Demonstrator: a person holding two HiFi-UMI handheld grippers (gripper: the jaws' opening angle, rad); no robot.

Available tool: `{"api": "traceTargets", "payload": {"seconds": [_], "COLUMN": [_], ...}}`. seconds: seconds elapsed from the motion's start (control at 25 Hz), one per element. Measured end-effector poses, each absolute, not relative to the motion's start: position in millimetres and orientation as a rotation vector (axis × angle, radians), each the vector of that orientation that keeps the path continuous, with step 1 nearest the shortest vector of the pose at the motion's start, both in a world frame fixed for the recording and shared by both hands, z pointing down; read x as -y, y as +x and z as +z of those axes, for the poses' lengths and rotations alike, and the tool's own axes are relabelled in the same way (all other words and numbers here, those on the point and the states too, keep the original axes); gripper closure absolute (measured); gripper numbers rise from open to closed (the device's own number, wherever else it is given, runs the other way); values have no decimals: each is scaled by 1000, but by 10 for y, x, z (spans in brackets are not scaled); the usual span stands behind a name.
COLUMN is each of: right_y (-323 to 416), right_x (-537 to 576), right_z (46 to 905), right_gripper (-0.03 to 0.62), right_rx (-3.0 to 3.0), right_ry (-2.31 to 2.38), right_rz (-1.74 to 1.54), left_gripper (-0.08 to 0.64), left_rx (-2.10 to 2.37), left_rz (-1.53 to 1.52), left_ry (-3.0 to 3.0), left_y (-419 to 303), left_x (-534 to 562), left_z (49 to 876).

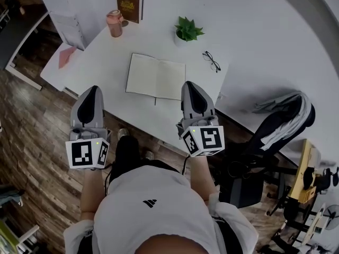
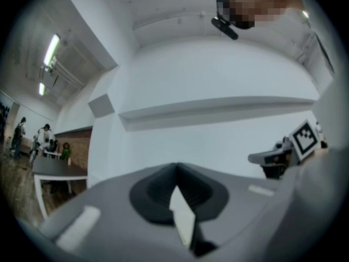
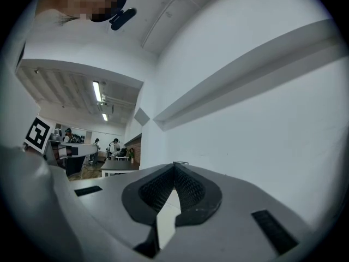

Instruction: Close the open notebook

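The open notebook (image 1: 155, 76) lies flat on the white table (image 1: 243, 41), blank pages up, with a dark ribbon hanging at its near edge. My right gripper (image 1: 189, 84) is shut and empty, its tip just beside the notebook's near right corner. My left gripper (image 1: 94, 89) is shut too, off the table's near left edge and well left of the notebook. In the left gripper view the left gripper (image 2: 175, 167) faces a white wall with jaws together. The right gripper (image 3: 174, 165) looks the same in its own view. Neither gripper view shows the notebook.
At the table's far side stand a brown book (image 1: 130, 6), a pink tumbler (image 1: 114, 23) and a small potted plant (image 1: 187, 30). Glasses (image 1: 211, 61) lie right of the notebook. A pink paper (image 1: 66, 57) rests at the left corner. A chair with a jacket (image 1: 275, 126) stands right.
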State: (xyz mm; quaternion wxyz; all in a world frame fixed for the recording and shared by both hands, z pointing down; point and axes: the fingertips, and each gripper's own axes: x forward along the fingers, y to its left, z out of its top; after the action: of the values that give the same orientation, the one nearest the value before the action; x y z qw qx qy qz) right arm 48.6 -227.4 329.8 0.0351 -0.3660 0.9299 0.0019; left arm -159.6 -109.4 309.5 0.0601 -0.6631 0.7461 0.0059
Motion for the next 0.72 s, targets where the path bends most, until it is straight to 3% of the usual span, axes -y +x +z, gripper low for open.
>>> {"api": "traceTargets", "payload": {"seconds": [0.72], "right_y": [-378], "right_x": [2449], "right_z": [3988], "right_gripper": [594], "right_rx": [-3071], "right_ry": [-1143], "right_rz": [-62], "left_gripper": [551], "left_rx": [-2188], "left_rz": [40], "left_ry": [-2150], "left_y": [-2114], "left_x": [1756], "left_z": [3198]}}
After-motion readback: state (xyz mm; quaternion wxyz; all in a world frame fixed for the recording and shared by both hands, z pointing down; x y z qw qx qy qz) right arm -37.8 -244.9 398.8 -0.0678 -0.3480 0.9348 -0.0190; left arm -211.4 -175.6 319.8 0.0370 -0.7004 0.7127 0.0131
